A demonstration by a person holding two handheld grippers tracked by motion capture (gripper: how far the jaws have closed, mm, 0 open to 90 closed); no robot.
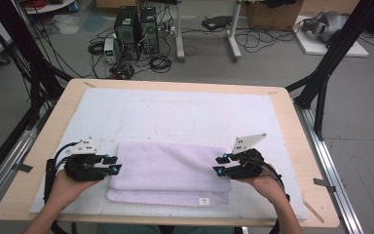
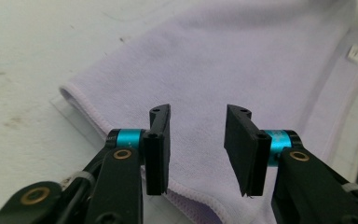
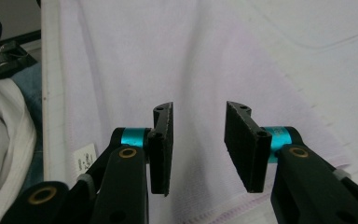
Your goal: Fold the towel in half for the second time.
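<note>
We see the folded lilac towel (image 1: 168, 173) lying on the white mat (image 1: 185, 114), between the grippers. Our left gripper (image 1: 113, 164) sits at its left end and our right gripper (image 1: 219, 165) at its right end, both released, fingers (image 2: 158, 140) apart above the cloth.

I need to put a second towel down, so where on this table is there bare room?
The far half of the white mat, beyond the folded lilac towel, is bare. Narrow wooden strips of the table flank the mat. The near edge is crowded: the left gripper and right gripper sit at the towel's ends.
</note>
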